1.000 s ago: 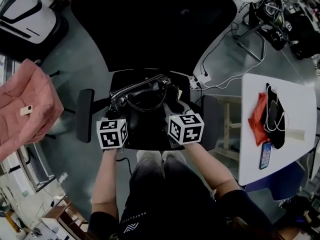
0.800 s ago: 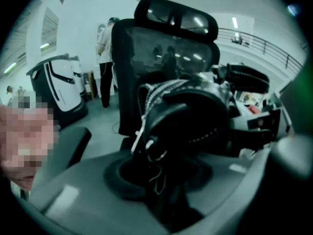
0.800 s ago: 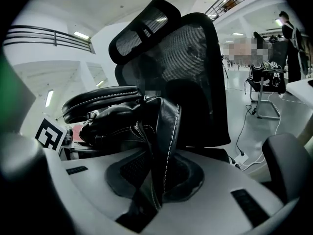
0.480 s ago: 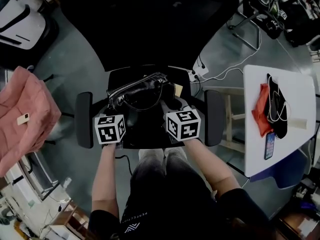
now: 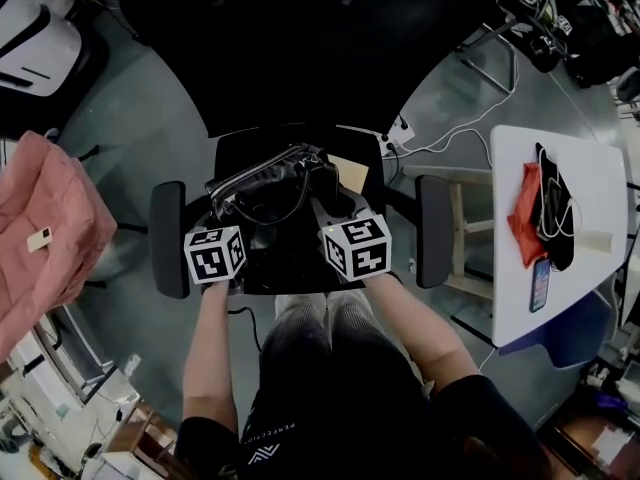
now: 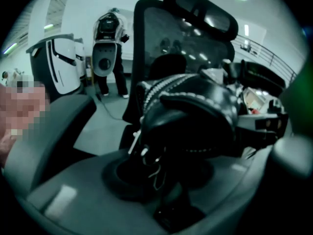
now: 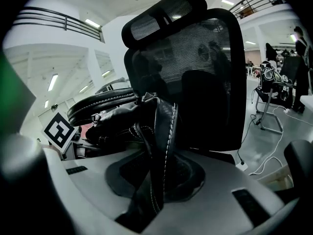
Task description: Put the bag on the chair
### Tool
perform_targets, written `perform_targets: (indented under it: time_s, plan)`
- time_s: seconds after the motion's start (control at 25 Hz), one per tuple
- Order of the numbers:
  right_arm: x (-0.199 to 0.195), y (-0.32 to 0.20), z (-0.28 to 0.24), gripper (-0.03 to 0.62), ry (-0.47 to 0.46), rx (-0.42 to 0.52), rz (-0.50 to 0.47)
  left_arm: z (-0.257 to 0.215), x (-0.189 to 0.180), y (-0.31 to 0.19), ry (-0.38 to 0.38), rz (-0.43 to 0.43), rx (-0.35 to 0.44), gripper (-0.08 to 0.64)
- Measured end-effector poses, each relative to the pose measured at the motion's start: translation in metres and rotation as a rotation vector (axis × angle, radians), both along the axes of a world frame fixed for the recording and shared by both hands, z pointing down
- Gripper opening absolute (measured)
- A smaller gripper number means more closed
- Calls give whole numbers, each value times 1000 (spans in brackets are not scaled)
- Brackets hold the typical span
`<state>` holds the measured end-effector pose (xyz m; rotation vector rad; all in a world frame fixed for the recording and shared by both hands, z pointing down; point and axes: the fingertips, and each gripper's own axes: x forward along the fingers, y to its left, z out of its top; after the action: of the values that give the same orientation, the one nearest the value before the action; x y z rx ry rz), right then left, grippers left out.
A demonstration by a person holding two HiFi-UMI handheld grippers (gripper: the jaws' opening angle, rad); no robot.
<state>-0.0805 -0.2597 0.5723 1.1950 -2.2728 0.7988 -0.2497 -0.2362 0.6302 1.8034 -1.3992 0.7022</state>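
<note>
Black office chair (image 5: 290,268) at centre, with a black bag (image 5: 265,183) on the seat toward 11 o'clock. At 3 o'clock, a white table (image 5: 512,168) bearing an orange cloth (image 5: 525,216) and, toward its 6 o'clock edge, a phone (image 5: 540,286).

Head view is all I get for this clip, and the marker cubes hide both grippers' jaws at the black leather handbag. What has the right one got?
Observer: The right gripper is shut on the black leather handbag's white-stitched strap, which runs up between its pads.
Operator: And the left?
Observer: The left gripper's jaws have just been opening. The handbag's zipper end, with a metal clip, sits between them. Whether the pads press on it I cannot tell.
Operator: The chair back?
Observer: Black mesh, on a black office chair, with a separate headrest on top.
</note>
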Motion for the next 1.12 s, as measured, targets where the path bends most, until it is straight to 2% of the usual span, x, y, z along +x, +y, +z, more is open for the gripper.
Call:
perform_targets:
  time_s: [0.24, 0.68, 0.88, 1.12]
  plan:
    - [-1, -3, 2, 71, 20, -2, -3, 5, 0, -3, -14, 3, 19, 193]
    - [-3, -3, 3, 86, 40, -9, -63, 6, -2, -1, -22, -2, 21, 217]
    - [-4, 2, 1, 109, 52, -11, -107, 6, -5, 6, -28, -2, -2, 232]
    - [-3, 14, -1, 152, 46, -20, -157, 7, -8, 15, -70, -5, -25, 271]
